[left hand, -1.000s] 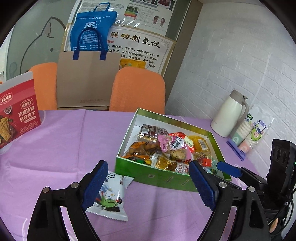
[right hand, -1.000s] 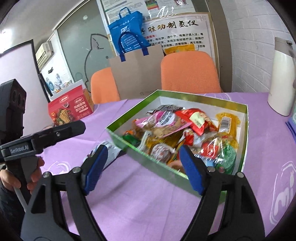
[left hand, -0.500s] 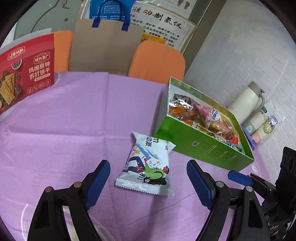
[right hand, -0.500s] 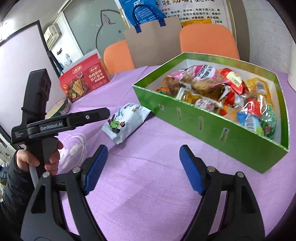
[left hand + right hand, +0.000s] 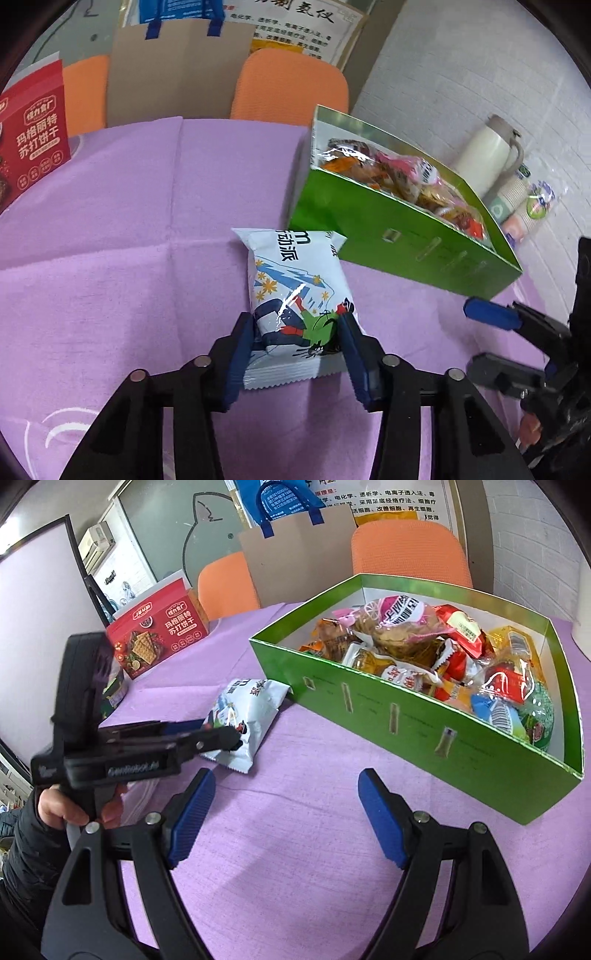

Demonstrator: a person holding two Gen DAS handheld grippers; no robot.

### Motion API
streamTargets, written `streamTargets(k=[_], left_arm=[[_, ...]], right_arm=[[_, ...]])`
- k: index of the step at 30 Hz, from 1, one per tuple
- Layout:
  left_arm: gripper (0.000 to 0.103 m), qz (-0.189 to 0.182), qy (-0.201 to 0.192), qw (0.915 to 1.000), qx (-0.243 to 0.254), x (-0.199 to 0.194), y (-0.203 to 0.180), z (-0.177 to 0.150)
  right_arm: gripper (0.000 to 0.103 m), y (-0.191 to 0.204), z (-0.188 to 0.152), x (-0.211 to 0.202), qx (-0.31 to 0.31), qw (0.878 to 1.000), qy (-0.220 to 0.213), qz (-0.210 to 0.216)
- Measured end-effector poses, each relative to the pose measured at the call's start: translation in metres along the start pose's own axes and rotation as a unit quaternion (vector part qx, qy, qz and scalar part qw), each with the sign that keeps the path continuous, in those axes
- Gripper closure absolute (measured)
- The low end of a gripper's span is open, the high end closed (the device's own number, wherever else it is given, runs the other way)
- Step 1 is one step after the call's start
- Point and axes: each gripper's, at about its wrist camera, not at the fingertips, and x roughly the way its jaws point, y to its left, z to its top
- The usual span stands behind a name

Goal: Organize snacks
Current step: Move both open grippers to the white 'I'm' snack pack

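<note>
- Illumination: even, bright indoor light; shadows on the purple tablecloth (image 5: 303, 812) are soft and faint.
- Glare: specular highlights on the white snack packet (image 5: 295, 295) and the wrapped snacks (image 5: 443, 653) in the green box (image 5: 406, 716).
- Distortion: strong fisheye curvature; black vignette at all corners.
- Blur: the left gripper (image 5: 221, 738) body appears motion-smeared in the right wrist view; central areas are sharp.

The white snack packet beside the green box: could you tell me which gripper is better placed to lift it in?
Left. The left gripper already brackets the white snack packet; the right gripper hangs open over bare cloth.
</note>
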Motion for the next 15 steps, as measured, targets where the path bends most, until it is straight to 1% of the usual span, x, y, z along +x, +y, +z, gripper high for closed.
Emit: streamTargets(k=[1, 2, 3, 4, 6, 8, 10, 11, 13, 14, 15], left_arm=[[0.070, -0.001, 0.005, 0.9999, 0.012, -0.003, -0.004, -0.005], [0.077, -0.007, 0.011, 0.9997, 0.022, -0.006, -0.007, -0.010], [0.078, -0.014, 0.016, 0.9993, 0.032, -0.010, -0.011, -0.017], [0.078, -0.016, 0.019, 0.9988, 0.043, -0.014, -0.015, -0.026], [0.078, -0.021, 0.022, 0.9984, 0.047, -0.022, -0.018, -0.040], [0.078, -0.034, 0.017, 0.9987, 0.034, -0.036, -0.016, -0.054], [0.078, -0.034, 0.006, 0.9993, 0.013, -0.048, -0.014, -0.061], [0.077, -0.031, 0.001, 0.9995, 0.007, -0.053, -0.011, -0.062], [0.069, -0.021, -0.014, 0.9997, -0.005, -0.063, -0.004, -0.056], [0.059, -0.012, -0.022, 0.9996, -0.012, -0.065, 0.000, -0.050], [0.053, -0.005, -0.031, 0.9993, -0.019, -0.068, 0.006, -0.045]], right_arm=[[0.023, -0.001, -0.001, -0.001, 0.001, 1.000, -0.001, 0.000], [0.023, -0.001, -0.001, -0.003, 0.002, 1.000, -0.002, 0.000], [0.023, -0.001, -0.001, -0.005, 0.003, 1.000, -0.003, 0.002], [0.023, 0.000, -0.002, -0.006, 0.002, 1.000, -0.004, 0.006], [0.023, 0.002, -0.003, -0.009, -0.003, 1.000, -0.007, 0.011], [0.023, 0.006, -0.003, -0.010, -0.009, 1.000, -0.006, 0.012], [0.023, 0.010, -0.003, -0.010, -0.011, 1.000, -0.005, 0.015], [0.023, 0.012, -0.004, -0.010, -0.012, 1.000, -0.004, 0.017], [0.023, 0.016, -0.006, -0.009, -0.013, 1.000, 0.000, 0.022], [0.023, 0.018, -0.007, -0.009, -0.014, 1.000, 0.002, 0.027], [0.023, 0.021, -0.009, -0.009, -0.012, 0.999, 0.004, 0.034]])
